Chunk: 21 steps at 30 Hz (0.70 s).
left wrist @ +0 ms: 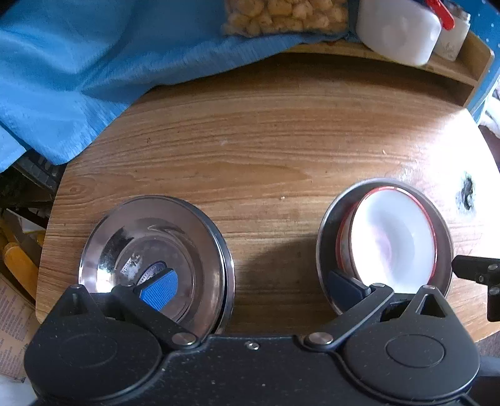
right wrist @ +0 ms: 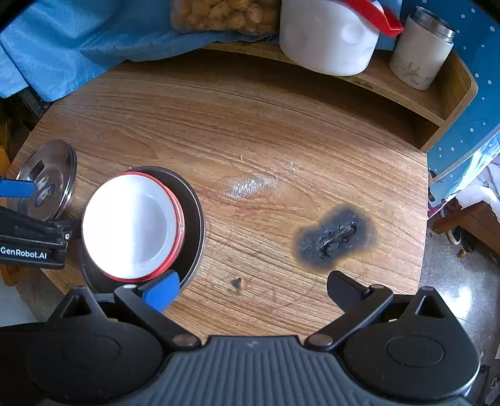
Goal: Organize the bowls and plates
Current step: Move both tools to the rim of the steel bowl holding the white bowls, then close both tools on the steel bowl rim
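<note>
A stack of shiny steel plates (left wrist: pixel 162 246) lies at the front left of the wooden table (left wrist: pixel 265 150). It also shows in the right wrist view (right wrist: pixel 47 181). A white bowl with a red rim (left wrist: pixel 393 237) sits inside a dark steel plate (left wrist: pixel 328 237); the right wrist view shows the bowl (right wrist: pixel 131 228) and the dark plate (right wrist: pixel 193 218) too. My left gripper (left wrist: pixel 250 285) is open, one finger over the steel plates, the other by the bowl. My right gripper (right wrist: pixel 250 289) is open and empty, its left finger at the dark plate's edge.
A black burn mark (right wrist: pixel 334 237) scars the table right of the bowl. A white jug with a red handle (right wrist: pixel 328 37), a white tumbler (right wrist: pixel 418 50) and a bag of snacks (right wrist: pixel 218 12) stand on a raised shelf at the back. Blue cloth (left wrist: pixel 78 62) drapes the back left.
</note>
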Available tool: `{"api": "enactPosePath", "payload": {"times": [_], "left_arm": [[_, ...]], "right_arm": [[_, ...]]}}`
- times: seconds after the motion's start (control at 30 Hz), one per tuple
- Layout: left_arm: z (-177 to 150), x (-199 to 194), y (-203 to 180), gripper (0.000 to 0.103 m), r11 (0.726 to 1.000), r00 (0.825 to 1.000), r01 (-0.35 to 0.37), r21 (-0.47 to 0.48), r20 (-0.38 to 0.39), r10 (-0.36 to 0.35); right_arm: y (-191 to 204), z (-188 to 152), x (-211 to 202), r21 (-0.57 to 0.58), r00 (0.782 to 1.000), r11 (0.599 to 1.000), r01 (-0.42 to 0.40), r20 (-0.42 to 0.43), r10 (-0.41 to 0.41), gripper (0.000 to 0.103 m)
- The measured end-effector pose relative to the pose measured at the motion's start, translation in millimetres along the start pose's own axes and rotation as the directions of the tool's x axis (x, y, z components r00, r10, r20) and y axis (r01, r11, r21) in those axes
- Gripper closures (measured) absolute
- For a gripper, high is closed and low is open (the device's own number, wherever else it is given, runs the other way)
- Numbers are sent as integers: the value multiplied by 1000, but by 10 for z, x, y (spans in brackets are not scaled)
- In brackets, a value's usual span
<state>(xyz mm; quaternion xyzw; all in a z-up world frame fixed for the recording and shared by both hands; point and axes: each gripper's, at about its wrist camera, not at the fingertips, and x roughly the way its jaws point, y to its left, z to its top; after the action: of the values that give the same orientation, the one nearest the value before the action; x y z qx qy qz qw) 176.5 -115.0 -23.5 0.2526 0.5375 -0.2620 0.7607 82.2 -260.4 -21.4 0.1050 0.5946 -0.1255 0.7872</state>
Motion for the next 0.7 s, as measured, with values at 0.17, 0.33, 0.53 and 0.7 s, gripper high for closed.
{"api": "enactPosePath", "payload": {"times": [0.17,0.33,0.53,0.7], "left_arm": [[1,17,-20,1,1000,1000,-6,14,-3,6],[18,61,-80,1,999,1000,-27,45,-7,27],[34,96,-108,1,997,999,-37,71,-13,38],[45,106,-115,1,996,999,-36,80,-9,37]], "right_arm": [[14,10,23,6,1000,1000,6,-3,-6,0],[27,11,30,-2,1000,1000,19,14,-19,0],[25,13,43,3,1000,1000,16,19,-16,0],[39,19,82,7,1000,1000,21,23,-21,0]]}}
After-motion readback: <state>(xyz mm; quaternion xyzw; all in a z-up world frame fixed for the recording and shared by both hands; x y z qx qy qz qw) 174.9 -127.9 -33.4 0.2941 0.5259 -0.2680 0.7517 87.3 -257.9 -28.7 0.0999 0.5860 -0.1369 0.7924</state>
